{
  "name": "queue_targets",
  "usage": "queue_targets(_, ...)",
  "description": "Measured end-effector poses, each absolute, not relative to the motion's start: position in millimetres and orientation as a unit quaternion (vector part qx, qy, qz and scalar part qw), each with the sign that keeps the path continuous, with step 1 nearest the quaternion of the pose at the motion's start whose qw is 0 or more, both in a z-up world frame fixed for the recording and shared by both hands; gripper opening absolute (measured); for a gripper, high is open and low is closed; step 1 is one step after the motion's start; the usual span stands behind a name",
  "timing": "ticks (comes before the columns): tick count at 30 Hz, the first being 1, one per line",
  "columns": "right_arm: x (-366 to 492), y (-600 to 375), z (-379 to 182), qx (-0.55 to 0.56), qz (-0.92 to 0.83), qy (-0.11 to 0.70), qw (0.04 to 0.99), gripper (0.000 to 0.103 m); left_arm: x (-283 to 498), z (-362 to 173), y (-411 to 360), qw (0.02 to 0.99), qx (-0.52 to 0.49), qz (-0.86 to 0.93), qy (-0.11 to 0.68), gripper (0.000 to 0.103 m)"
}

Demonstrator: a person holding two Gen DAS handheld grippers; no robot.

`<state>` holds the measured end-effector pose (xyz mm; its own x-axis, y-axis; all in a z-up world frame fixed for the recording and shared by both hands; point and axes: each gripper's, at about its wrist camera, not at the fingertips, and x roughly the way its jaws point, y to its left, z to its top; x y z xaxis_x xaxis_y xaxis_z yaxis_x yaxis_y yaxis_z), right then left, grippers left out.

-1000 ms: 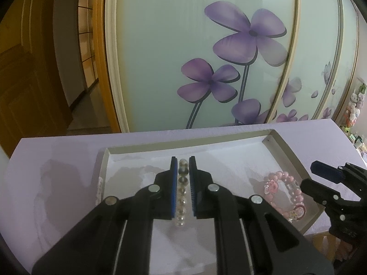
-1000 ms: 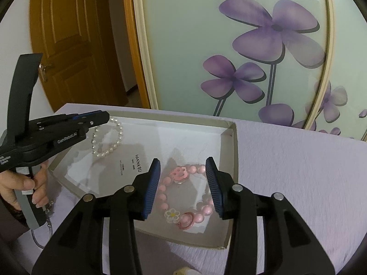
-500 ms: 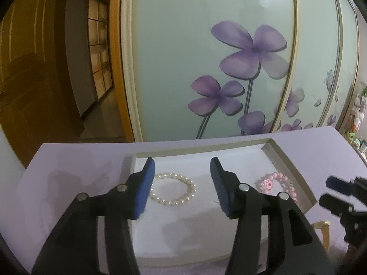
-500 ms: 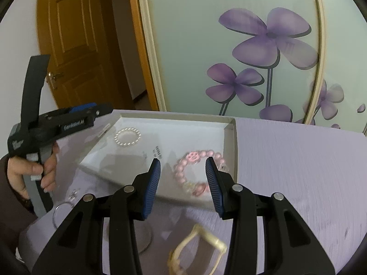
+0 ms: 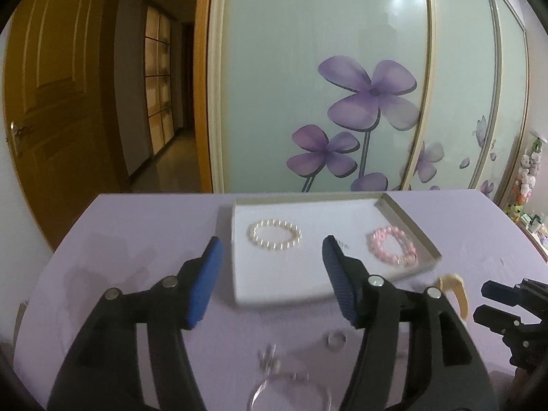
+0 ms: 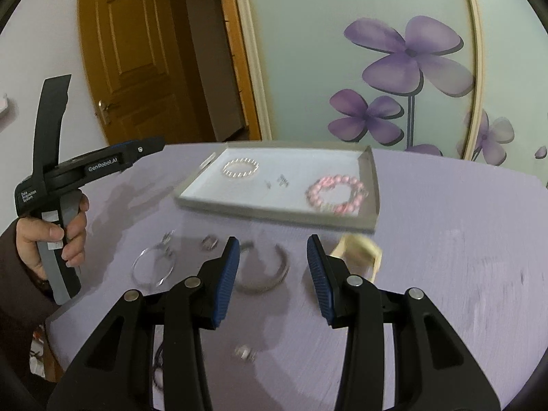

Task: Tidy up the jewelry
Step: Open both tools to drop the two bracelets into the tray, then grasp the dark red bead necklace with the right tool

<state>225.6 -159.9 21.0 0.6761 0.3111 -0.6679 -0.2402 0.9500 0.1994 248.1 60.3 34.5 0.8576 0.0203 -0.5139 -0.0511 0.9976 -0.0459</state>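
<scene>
A shallow white tray (image 5: 284, 281) (image 6: 212, 197) lies on the purple table. In it are a white pearl bracelet (image 5: 274, 234) (image 6: 240, 168) on the left and a pink bead bracelet (image 5: 393, 245) (image 6: 335, 194) on the right. My left gripper (image 5: 270, 270) is open and empty, held above the table in front of the tray; it also shows in the right wrist view (image 6: 102, 162). My right gripper (image 6: 270, 274) is open and empty above an open silver bangle (image 6: 263, 270). It appears at the right edge of the left wrist view (image 5: 493, 303).
Loose pieces lie on the table before the tray: a cream bangle (image 6: 359, 251) (image 5: 453, 289), a silver ring (image 6: 209, 241) (image 5: 335, 339), a thin hoop with a clasp (image 6: 154, 263) (image 5: 284, 387) and a small ring (image 6: 245, 352). A flowered glass door stands behind.
My left gripper let go of the pearl bracelet into the tray, opened, and drew back. My right gripper also pulled back from the pink bracelet, so the loose jewelry came into view.
</scene>
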Motion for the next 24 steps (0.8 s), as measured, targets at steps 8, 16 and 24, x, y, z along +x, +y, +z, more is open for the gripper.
queue_targets(8,167.8,-135.8,13.7,0.054,0.166,0.383,0.907,0.043,187.1,23.4,65.3,0.964,-0.027,0.020,0.262,0.067)
queue_targets(16,128.4,-103.7,-6.9,0.059,0.169,0.398,0.900,0.046,160.4,14.7,74.9,0.964,-0.032,0.030,0.261,0.069)
queue_targets(24,122.4,-84.4,-21.0,0.057,0.132,0.418,0.897,0.062,158.9,3.8,77.4,0.962,-0.035,0.033,0.268,0.073)
